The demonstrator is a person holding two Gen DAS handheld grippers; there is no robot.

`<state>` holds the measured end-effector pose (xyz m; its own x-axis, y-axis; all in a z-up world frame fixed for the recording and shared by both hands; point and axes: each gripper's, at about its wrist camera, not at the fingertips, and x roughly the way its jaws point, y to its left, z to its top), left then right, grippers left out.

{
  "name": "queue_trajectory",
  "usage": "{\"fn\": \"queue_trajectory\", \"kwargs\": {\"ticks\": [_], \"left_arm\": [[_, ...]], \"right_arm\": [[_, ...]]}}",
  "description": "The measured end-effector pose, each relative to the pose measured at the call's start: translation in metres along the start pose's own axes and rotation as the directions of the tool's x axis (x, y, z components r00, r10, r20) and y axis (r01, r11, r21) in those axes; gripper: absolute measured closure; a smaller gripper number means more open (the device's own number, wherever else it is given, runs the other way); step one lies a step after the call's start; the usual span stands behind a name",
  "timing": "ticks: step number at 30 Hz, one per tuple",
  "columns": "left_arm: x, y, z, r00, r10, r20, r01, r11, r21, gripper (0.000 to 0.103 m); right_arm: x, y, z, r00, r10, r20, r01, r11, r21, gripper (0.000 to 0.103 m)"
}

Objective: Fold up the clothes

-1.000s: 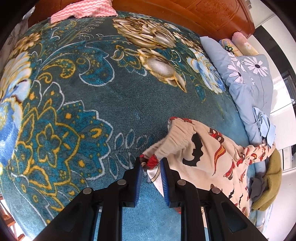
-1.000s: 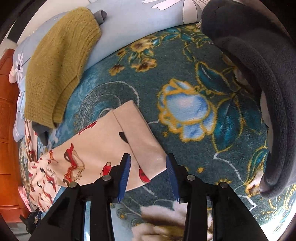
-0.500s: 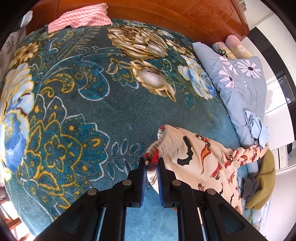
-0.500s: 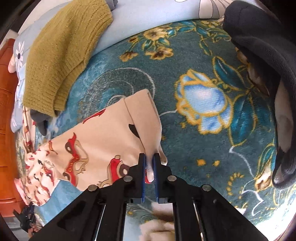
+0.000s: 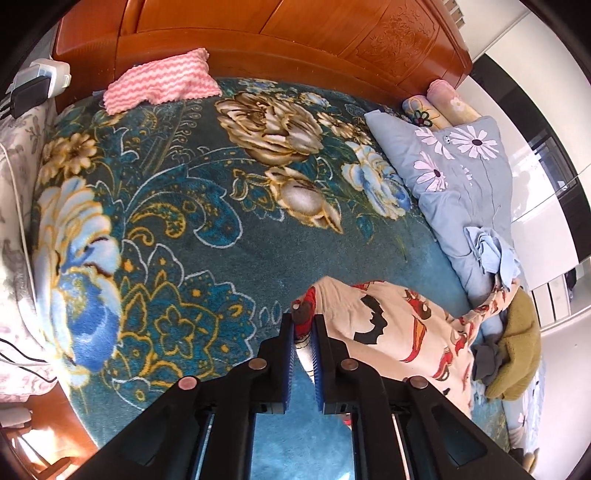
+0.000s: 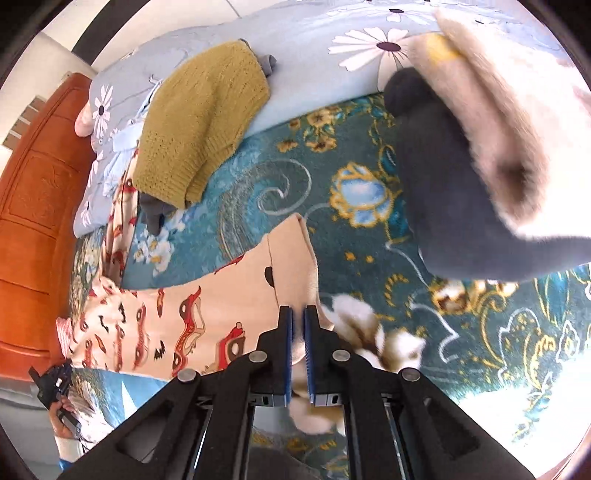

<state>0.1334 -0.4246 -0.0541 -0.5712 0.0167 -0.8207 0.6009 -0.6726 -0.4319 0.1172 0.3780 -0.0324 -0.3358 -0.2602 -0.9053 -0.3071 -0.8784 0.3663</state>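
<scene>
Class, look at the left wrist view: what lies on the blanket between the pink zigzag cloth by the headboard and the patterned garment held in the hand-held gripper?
Only bare floral blanket; nothing rests between the pink cloth and the patterned garment.

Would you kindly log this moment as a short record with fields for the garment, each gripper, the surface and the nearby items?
garment: cream patterned pants, spread on the bed
left gripper: shut on the pants' edge
right gripper: shut on the pants' plain cuff end
surface: teal floral blanket
nearby: mustard knit sweater on a light blue daisy quilt; pink striped cloth by the wooden headboard
</scene>
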Motion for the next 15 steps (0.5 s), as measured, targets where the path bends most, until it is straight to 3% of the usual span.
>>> {"fn": "queue_trajectory", "kwargs": {"ticks": [3, 6, 8, 11, 15], "left_arm": [[0.008, 0.012, -0.008, 0.997, 0.073, -0.012, -0.073, 0.997, 0.009, 0.093], [0.012, 0.030, -0.009, 0.996, 0.088, -0.025, -0.089, 0.996, -0.026, 0.093], [0.015, 0.043, -0.011, 0.995, 0.095, -0.034, -0.097, 0.994, -0.051, 0.093], [0.018, 0.042, -0.015, 0.994, 0.103, -0.032, -0.104, 0.995, -0.010, 0.093], [0.022, 0.043, -0.015, 0.995, 0.080, -0.054, -0.082, 0.996, -0.037, 0.093]], "right_arm": [[0.015, -0.019, -0.029, 0.996, -0.032, -0.085, 0.032, 0.999, -0.001, 0.097], [0.022, -0.034, -0.044, 0.994, -0.046, -0.097, 0.050, 0.998, 0.037, 0.100], [0.023, -0.041, -0.045, 0.994, -0.052, -0.098, 0.058, 0.997, 0.056, 0.101], [0.022, -0.049, -0.048, 0.994, -0.045, -0.102, 0.053, 0.996, 0.073, 0.101], [0.023, -0.027, -0.035, 0.996, -0.022, -0.084, 0.025, 0.999, 0.028, 0.101]]}}
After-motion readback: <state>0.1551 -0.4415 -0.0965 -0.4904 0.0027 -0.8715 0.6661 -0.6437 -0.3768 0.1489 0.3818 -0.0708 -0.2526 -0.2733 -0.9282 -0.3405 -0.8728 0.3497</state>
